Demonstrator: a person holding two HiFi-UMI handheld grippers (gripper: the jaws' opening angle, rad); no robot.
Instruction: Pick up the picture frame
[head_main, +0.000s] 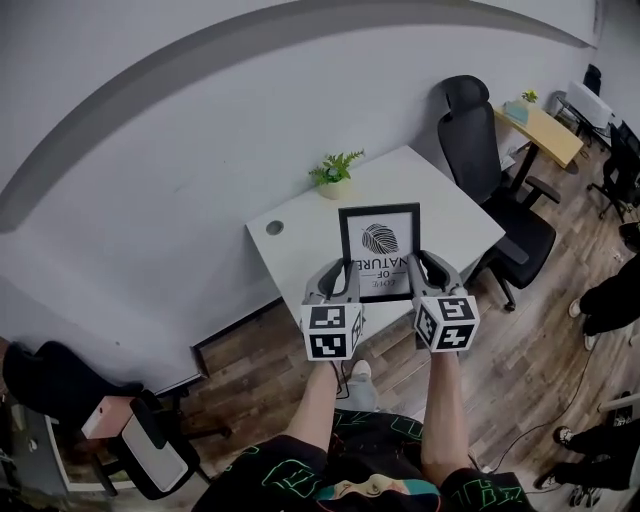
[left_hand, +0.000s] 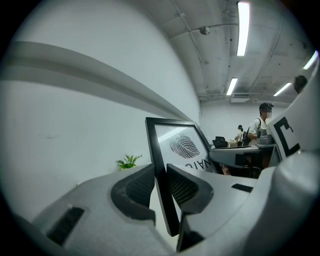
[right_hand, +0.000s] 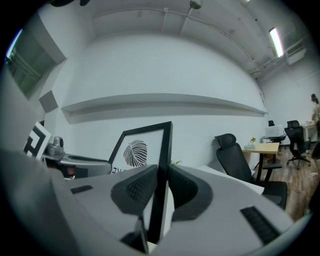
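Observation:
A black picture frame (head_main: 379, 250) with a leaf print hangs in the air above the white table (head_main: 290, 235), held by both grippers. My left gripper (head_main: 345, 272) is shut on its left edge, and in the left gripper view the frame (left_hand: 165, 170) stands between the pads. On the frame's right edge my right gripper (head_main: 416, 266) is shut. The right gripper view shows that black edge (right_hand: 162, 175) pinched between the two pads, with the print (right_hand: 135, 152) to the left.
A small potted plant (head_main: 335, 175) stands at the table's back edge. A black office chair (head_main: 490, 170) sits to the right of the table, with a wooden desk (head_main: 545, 130) beyond it. A person (left_hand: 261, 127) stands far off in the room.

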